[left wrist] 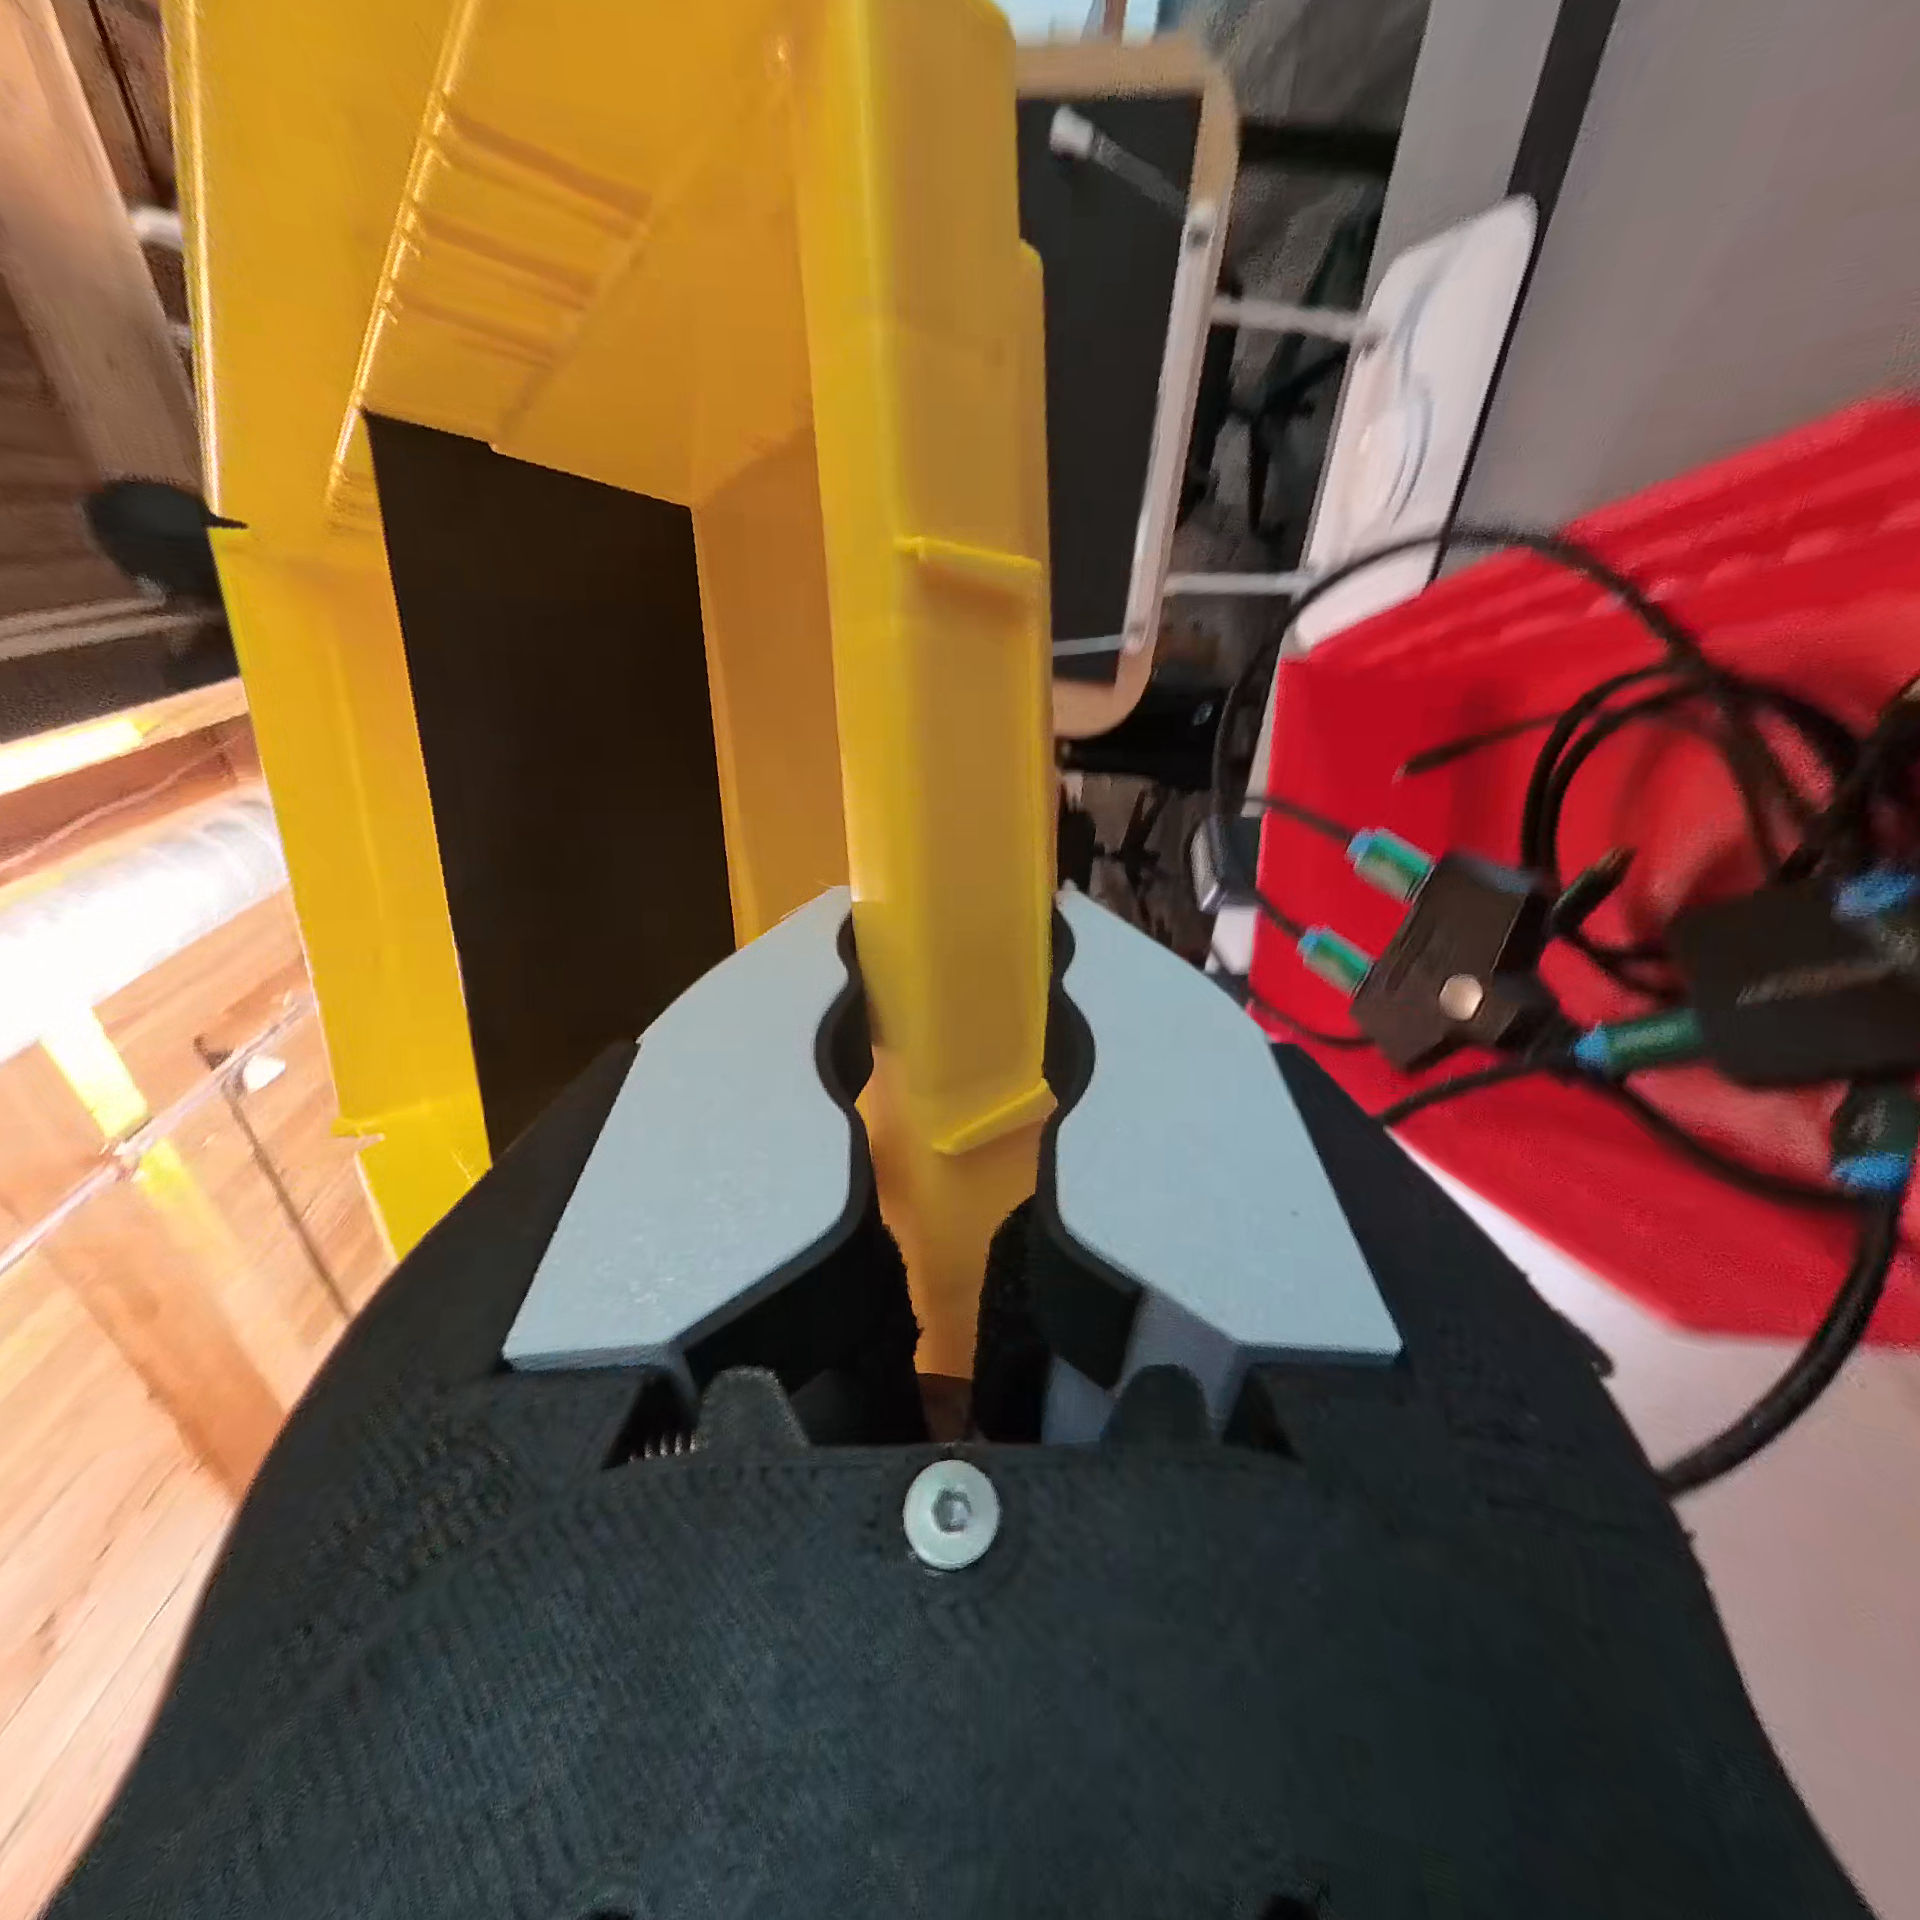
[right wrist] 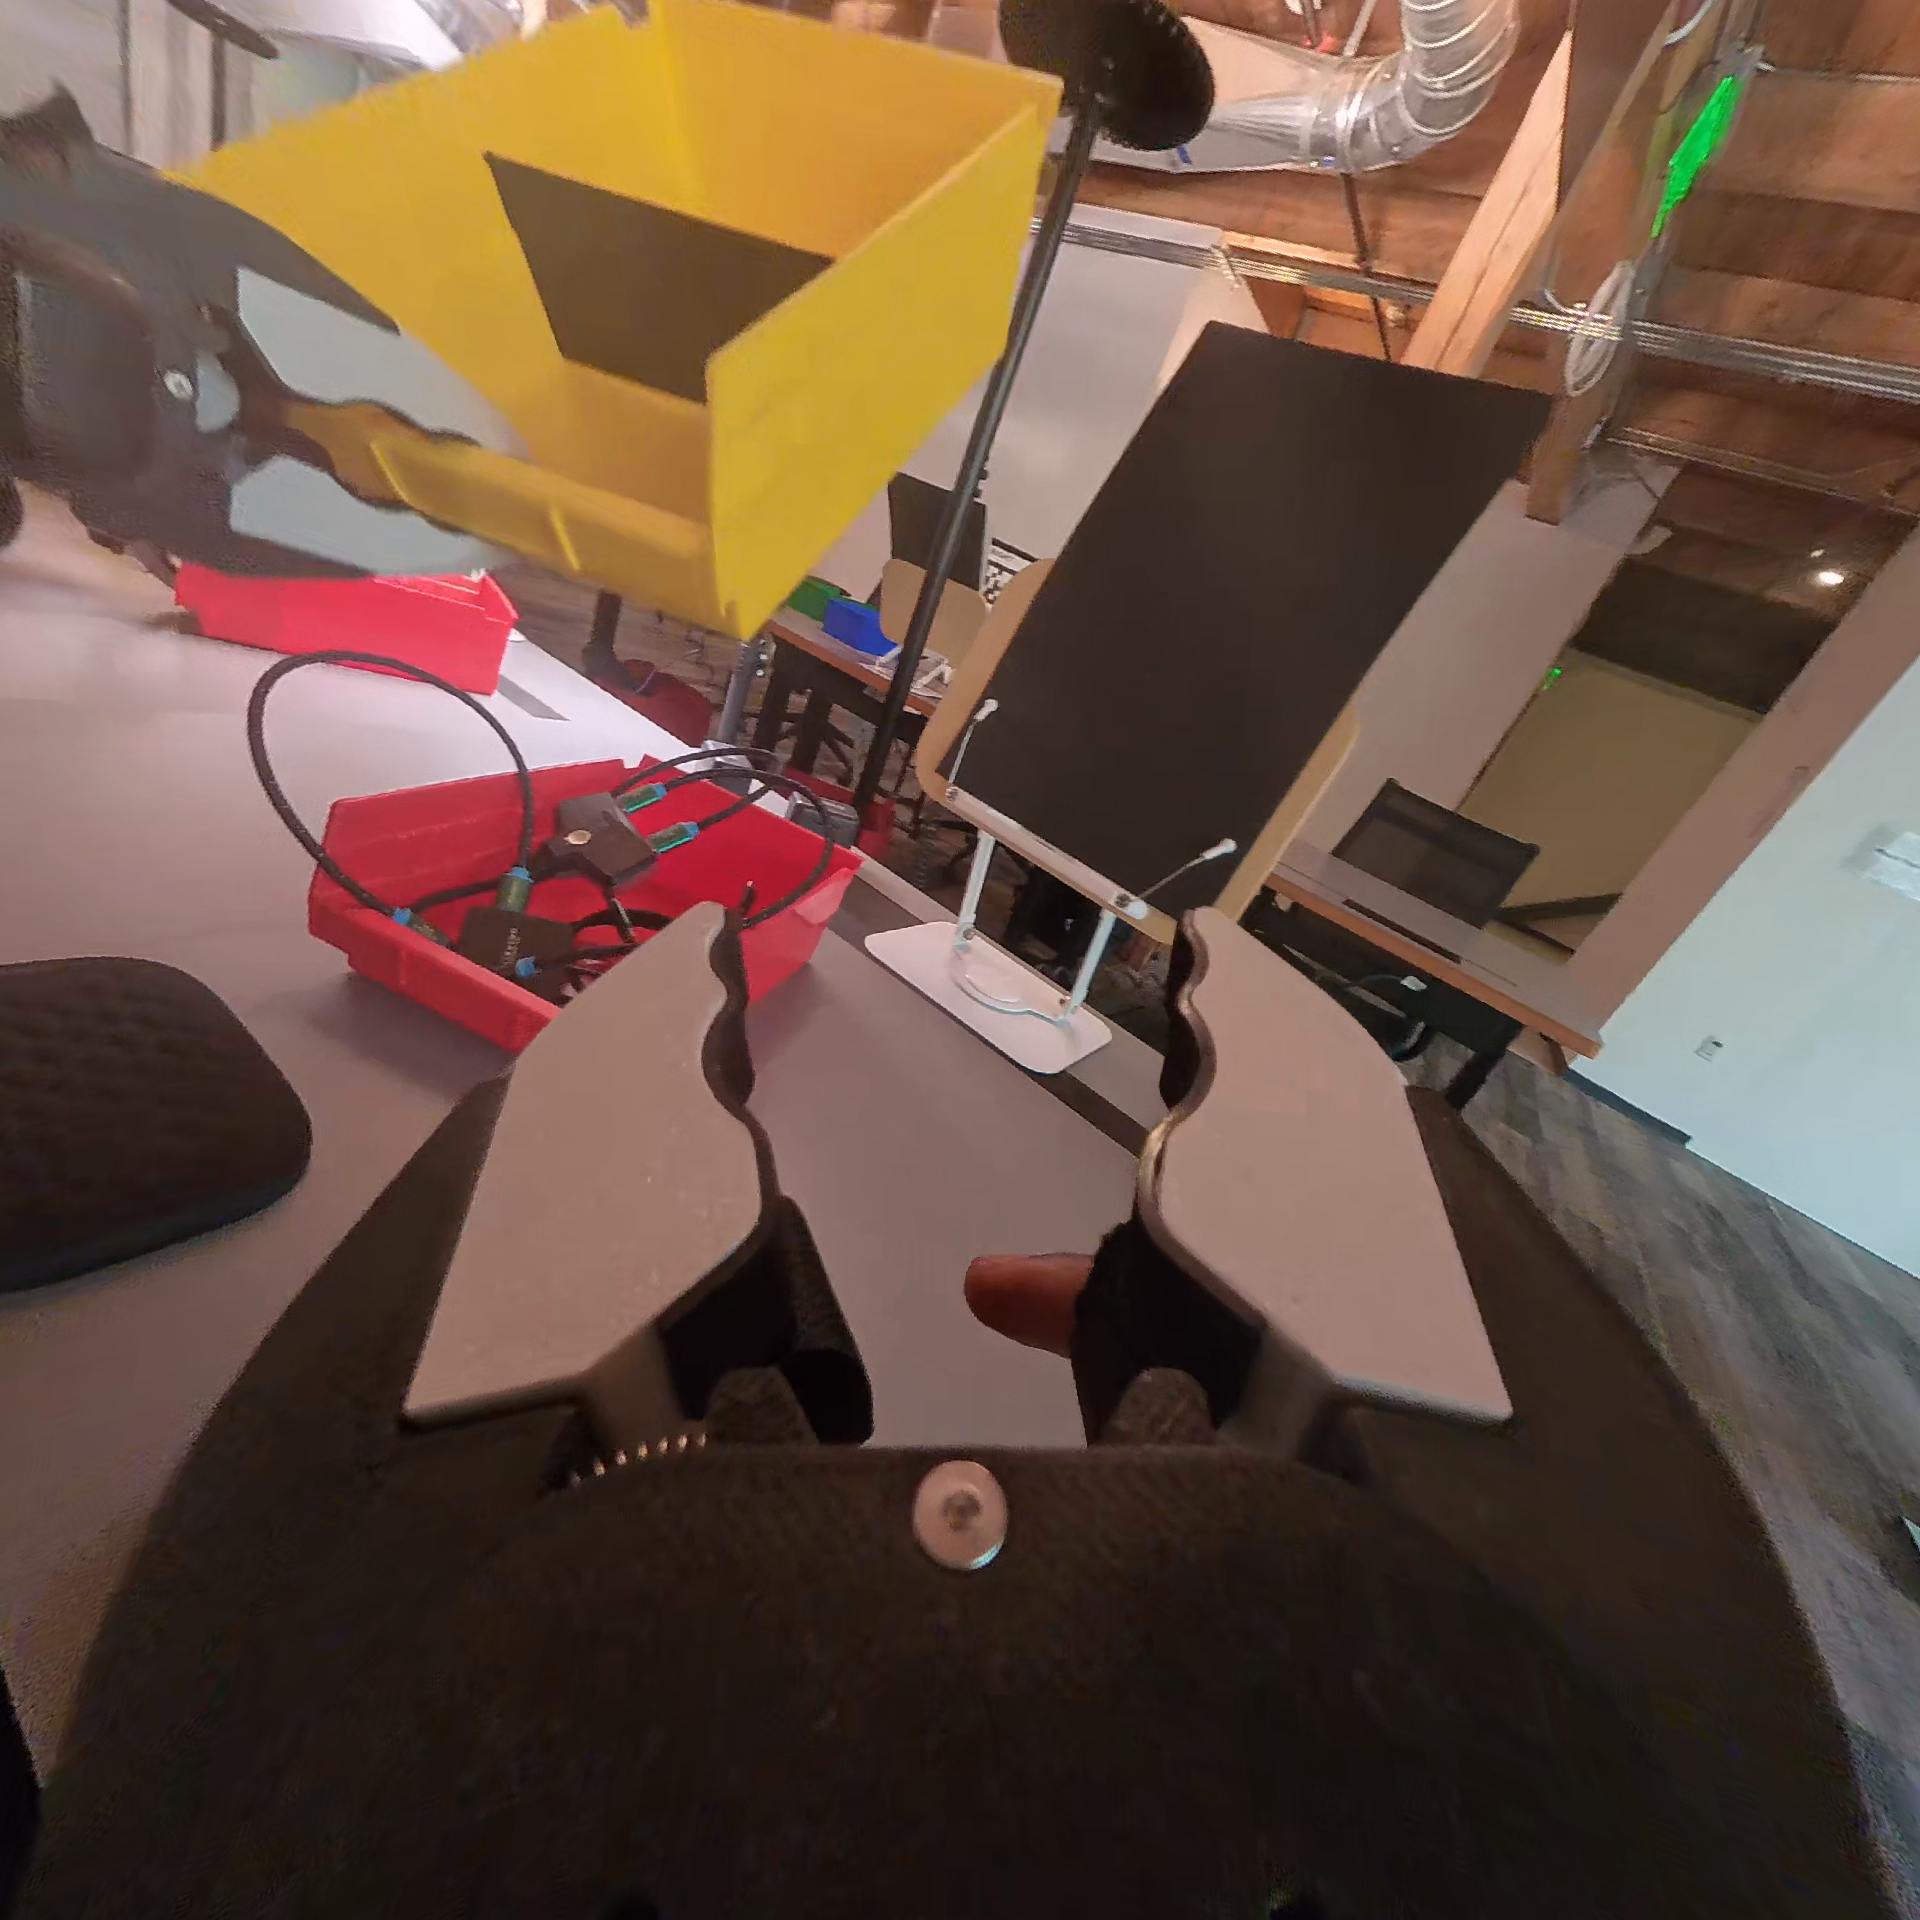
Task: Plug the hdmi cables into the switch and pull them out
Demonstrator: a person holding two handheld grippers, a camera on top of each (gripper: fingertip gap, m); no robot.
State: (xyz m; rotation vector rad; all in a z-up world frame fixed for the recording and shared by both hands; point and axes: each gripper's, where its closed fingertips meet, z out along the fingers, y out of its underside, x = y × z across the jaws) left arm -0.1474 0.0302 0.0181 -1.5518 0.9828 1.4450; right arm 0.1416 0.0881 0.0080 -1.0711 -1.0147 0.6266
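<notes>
Holding yellow bin (left wrist: 914, 644) in left jaws | red bin (right wrist: 436, 831): cables (right wrist: 312, 821), switches (right wrist: 597, 836)

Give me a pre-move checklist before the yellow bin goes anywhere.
1. Left gripper grip on yellow bin wall: ok, jaws clamped on it.
2. Bin clear of the table: ok, held in the air.
3. Bin contents: ok, only a black liner visible.
4. Right gripper free: ok, jaws open, nothing between them.
5. Switches and HDMI cables in red bin: ok.
6. Plugs fully seated: cannot tell.
</notes>
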